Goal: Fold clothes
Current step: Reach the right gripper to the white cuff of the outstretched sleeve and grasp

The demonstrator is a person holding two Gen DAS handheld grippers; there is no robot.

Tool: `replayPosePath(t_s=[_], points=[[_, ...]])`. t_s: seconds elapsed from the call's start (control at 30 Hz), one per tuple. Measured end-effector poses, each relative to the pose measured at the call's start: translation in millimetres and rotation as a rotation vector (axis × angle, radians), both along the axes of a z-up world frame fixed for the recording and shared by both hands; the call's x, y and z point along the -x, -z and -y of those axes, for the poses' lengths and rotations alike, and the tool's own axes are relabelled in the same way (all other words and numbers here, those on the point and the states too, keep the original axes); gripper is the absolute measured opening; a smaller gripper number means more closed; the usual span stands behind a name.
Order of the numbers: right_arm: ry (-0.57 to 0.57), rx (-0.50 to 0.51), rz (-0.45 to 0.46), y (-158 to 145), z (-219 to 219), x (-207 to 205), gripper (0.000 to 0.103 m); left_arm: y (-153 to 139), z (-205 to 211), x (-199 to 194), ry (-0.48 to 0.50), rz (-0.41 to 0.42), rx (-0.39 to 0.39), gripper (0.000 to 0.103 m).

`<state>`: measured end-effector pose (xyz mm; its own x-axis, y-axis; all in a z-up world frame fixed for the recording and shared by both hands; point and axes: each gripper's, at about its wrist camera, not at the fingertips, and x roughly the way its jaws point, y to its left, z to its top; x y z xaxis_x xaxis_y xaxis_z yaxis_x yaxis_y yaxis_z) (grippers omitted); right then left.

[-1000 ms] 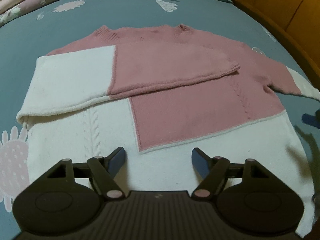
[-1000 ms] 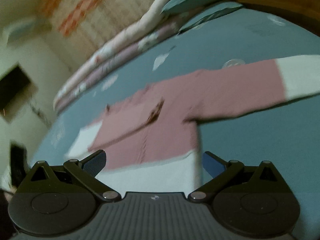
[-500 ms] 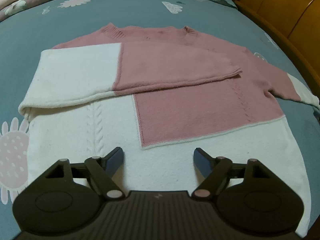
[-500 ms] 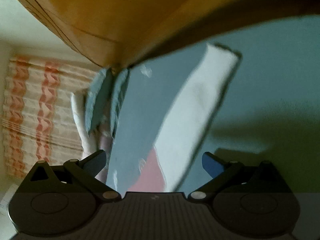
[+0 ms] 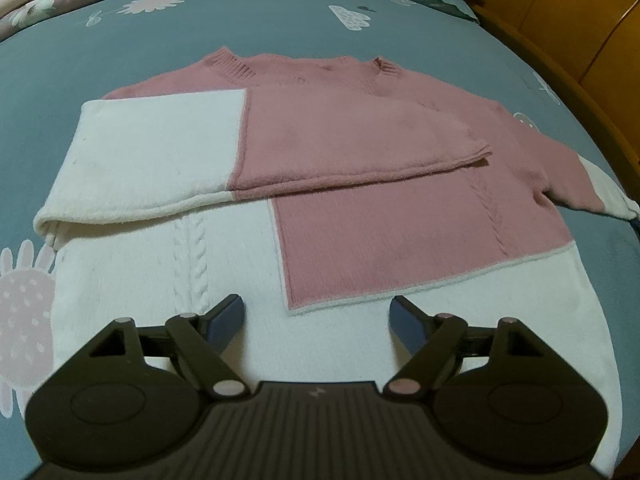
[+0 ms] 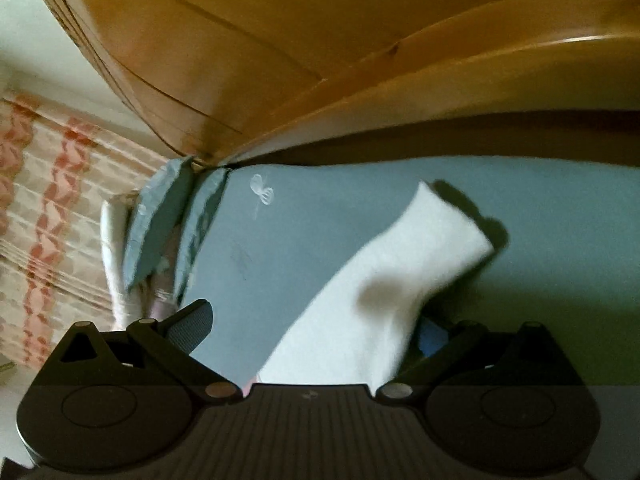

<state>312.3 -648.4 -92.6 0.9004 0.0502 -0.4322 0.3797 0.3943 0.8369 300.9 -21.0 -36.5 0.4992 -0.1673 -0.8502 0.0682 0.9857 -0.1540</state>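
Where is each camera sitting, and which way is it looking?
Left wrist: rides on the left gripper, low at the hem of the pink and white sweater, looking across the bed; both open fingers show.
Right wrist: rides on the right gripper, at the bed's edge, facing the white sleeve end between its open fingers.
Shared: the same sweater and blue bedspread.

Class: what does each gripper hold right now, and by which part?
Neither grips yet. The left gripper hovers open over the sweater; the right gripper is open around the white sleeve end.
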Motion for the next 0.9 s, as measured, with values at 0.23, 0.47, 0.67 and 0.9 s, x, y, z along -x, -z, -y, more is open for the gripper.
replayPosePath(t_s=[0.23,0.47,0.67,0.9], points=[[-0.033,0.083,0.069,2,-10,3,0.103,1,-1,0,0.001,0.006,0.006,0.084],[-0.08,0.139,0.112,6,-4,-12,0.103,1,-2,-1,0.001,0.012,0.012,0.085],[-0.09,0.244,0.108,5,-15,-7,0.103,2,-5,1,-0.002,0.022,0.029,0.085],[0.02,0.19,0.083,15,-5,10,0.067,1,-4,3,-0.036,0.018,0.04,0.085]])
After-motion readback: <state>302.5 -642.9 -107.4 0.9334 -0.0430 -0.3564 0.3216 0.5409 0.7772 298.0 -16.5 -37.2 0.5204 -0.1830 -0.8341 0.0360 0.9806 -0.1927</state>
